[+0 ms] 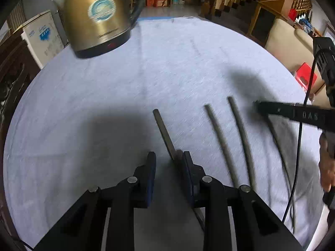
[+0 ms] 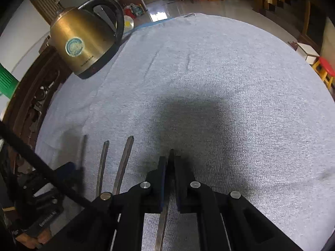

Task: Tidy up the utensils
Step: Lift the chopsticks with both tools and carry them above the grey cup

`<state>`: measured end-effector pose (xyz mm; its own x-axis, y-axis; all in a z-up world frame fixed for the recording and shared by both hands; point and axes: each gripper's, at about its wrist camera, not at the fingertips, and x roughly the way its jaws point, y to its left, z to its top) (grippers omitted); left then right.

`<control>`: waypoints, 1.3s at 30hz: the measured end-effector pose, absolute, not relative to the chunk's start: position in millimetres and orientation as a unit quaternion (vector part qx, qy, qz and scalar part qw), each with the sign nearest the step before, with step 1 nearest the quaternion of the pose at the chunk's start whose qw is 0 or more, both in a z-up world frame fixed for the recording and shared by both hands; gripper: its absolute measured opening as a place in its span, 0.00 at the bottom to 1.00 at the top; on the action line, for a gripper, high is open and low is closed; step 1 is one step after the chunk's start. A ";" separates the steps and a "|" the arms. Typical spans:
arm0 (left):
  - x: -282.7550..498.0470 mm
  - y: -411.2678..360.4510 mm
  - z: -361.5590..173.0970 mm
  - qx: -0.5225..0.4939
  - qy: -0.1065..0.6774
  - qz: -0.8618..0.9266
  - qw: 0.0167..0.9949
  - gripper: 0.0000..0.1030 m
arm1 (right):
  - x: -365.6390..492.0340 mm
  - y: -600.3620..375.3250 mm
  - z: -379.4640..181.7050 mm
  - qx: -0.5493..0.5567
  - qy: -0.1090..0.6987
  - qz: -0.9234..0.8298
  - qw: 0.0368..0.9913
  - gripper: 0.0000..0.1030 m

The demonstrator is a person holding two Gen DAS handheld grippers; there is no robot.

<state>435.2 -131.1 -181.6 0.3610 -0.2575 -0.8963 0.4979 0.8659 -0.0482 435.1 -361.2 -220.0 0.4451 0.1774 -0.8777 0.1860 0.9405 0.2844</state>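
Right now my right gripper (image 2: 170, 161) is clamped on a thin dark metal chopstick (image 2: 162, 230), whose tip pokes just past the pads while its length runs back under the linkage. My left gripper (image 1: 167, 159) stands partly apart over another flat metal chopstick (image 1: 162, 127); that stick lies against the inner face of the right-hand pad, with a clear gap to the other pad, so I judge it not yet pinched. Between my two tools, two more grey metal chopsticks (image 1: 222, 144) lie side by side on the pale grey-blue woven tablecloth (image 1: 125, 83), roughly parallel and just apart. Farther off, a brass-coloured electric kettle with a black base (image 2: 83, 48) stands near the far left edge of the table.

What could go wrong: the left stick sits off-centre, so closing may roll or flick it sideways rather than trap it. My right grip holds so near the tip that the long tail could swing and knock the resting pair out of line. The dangling black cable (image 1: 297, 156) could also drag across them.

Hard to make out: the near ends of all four sticks are hidden under the gripper bodies, and motion blur smears the left wrist view, so I cannot tell whether the left stick touches the cloth.
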 end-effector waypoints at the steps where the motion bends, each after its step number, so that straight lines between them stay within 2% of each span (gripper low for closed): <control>1: 434.1 -125.3 -181.0 0.115 0.520 -0.230 0.814 0.26 | 435.7 -359.4 -219.2 0.167 0.530 -0.005 0.832 0.08; 3: 437.5 -115.5 -179.9 0.102 0.529 -0.228 0.811 0.26 | 439.7 -355.7 -218.6 0.157 0.535 -0.007 0.830 0.10; 7: 458.5 -108.2 -175.7 0.071 0.534 -0.212 0.816 0.46 | 446.9 -343.0 -216.0 0.118 0.551 -0.017 0.826 0.11; 12: 487.8 -118.4 -185.2 0.054 0.546 -0.204 0.811 0.47 | 456.1 -321.6 -214.3 0.055 0.566 -0.032 0.822 0.11; 13: 488.8 -122.7 -185.5 0.063 0.544 -0.203 0.812 0.46 | 457.5 -316.0 -214.1 0.035 0.566 -0.032 0.823 0.11; 14: 488.5 -124.8 -185.5 0.065 0.543 -0.201 0.813 0.38 | 458.7 -311.0 -214.1 0.020 0.564 -0.031 0.825 0.10; 15: 488.9 -125.6 -185.4 0.066 0.542 -0.198 0.814 0.29 | 458.8 -308.3 -214.0 0.010 0.563 -0.030 0.826 0.09; 16: 488.4 -125.8 -184.7 0.065 0.543 -0.198 0.813 0.10 | 458.8 -306.4 -213.6 0.004 0.562 -0.026 0.827 0.08; 17: 489.1 -123.6 -184.6 0.056 0.549 -0.201 0.810 0.09 | 457.8 -306.1 -213.1 0.009 0.562 -0.023 0.827 0.06; 24: 463.4 -86.2 -159.4 0.012 0.519 -0.187 0.834 0.07 | 420.8 -338.4 -182.9 0.116 0.503 0.026 0.856 0.06; 33: 382.1 -14.3 -54.1 -0.042 0.363 -0.150 0.919 0.06 | 328.6 -351.3 -110.1 0.153 0.351 0.028 0.923 0.06; 39: 301.6 20.2 -7.7 -0.068 0.278 -0.126 0.950 0.05 | 248.4 -348.9 -67.9 0.157 0.254 0.001 0.954 0.06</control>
